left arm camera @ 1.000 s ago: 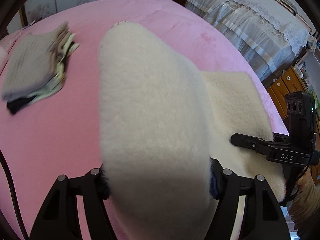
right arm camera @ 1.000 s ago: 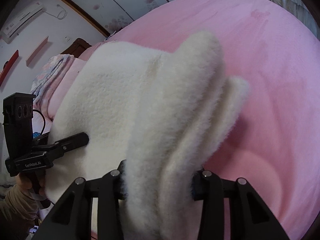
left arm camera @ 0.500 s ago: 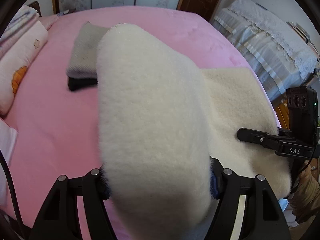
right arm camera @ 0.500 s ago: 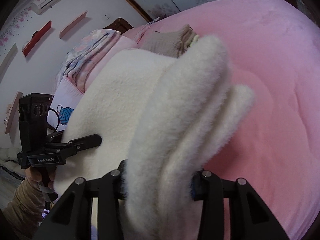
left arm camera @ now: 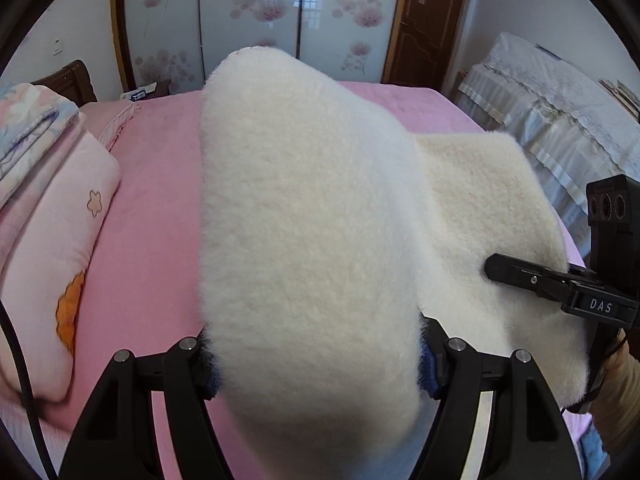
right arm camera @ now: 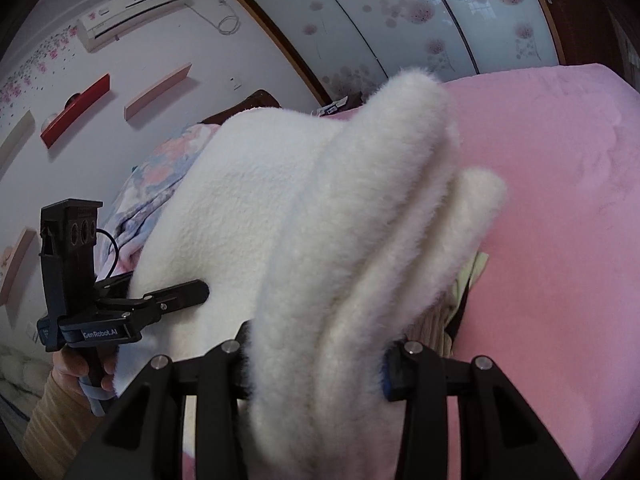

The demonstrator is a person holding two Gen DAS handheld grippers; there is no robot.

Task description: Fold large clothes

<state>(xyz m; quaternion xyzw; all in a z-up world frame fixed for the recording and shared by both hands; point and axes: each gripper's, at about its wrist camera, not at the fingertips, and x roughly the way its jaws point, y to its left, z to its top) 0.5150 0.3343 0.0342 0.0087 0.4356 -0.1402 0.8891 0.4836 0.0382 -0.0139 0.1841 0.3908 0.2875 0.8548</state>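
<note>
Fleece garment [left arm camera: 304, 240] hides both grippers' jaws — L [left arm camera: 316, 360], R [right arm camera: 316, 364].

Deep-pile fleece against matt black plastic and soft pink bedding.

The cream-white fleece garment [left arm camera: 304, 216] is thick, fuzzy cloth with a long woolly nap on its folded outer face and a tighter, nubbly texture on the flat panel beside it. The left gripper [left arm camera: 312, 356] and right gripper [right arm camera: 316, 364] are matt black plastic with small shiny metal screw heads and blue padding at the fingertips. The pink bed cover [right arm camera: 560, 208] is smooth, velvety cloth with a faint sheen. The pale pink printed pillow [left arm camera: 52, 248] looks like soft matt cotton. The dark brown door [left arm camera: 428, 20] is polished wood, and the flower-patterned sliding wardrobe panels [left arm camera: 248, 16] are glossy.
</note>
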